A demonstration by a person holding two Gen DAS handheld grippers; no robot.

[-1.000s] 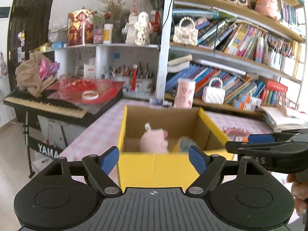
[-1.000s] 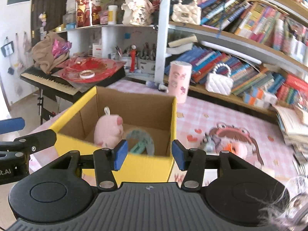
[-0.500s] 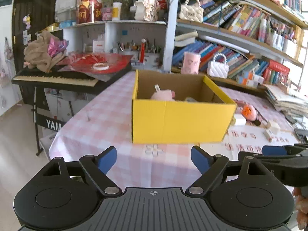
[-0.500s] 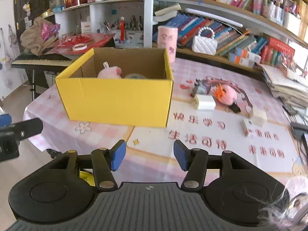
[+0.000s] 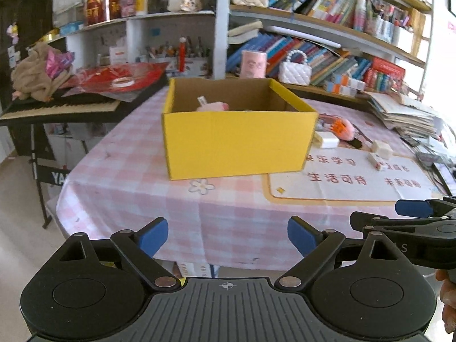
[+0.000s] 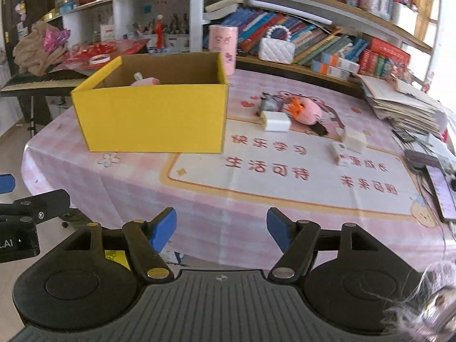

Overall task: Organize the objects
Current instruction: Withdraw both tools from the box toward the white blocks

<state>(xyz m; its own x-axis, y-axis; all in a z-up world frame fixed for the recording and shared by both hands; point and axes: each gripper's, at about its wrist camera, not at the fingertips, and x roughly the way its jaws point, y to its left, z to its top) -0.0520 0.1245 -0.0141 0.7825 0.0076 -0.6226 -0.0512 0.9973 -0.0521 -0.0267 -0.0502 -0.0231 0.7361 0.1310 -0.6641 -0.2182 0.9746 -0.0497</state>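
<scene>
Here the left claw (image 5: 227,236) hangs off the near edge of the table (image 5: 142,193), its blue-tipped jaws opening with nothing between them. The right claw (image 6: 221,232) hangs off the same edge, further toward the right end; its jaws are opening too, narrower than the left's, and empty.

The yellow box (image 6: 154,116) stands well ahead of both claws, on the checked cloth toward the table's far left corner, open at the top. A pink plush toy (image 6: 144,81) pokes just above its rim; the rest of it is hidden by the box wall.

Right of the box, on the printed mat (image 6: 285,171), lie the loose things: a white block (image 6: 276,121) just beside the box's right wall, a round pink toy with an orange tuft (image 6: 307,111) touching the block's far side, a small grey thing (image 6: 268,104) behind them, too small to name, then a cream cube (image 6: 354,139) and a small white packet (image 6: 339,154) close together nearer the right edge. All lie ahead of the right claw and apart from it.

The mat carries large red Chinese characters in two rows. The stand under the keyboard (image 5: 59,108), left of the table, shows white letters "YA", the rest cut off by the cloth. The left claw's body, seen from the right camera, ends in ".AI"
</scene>
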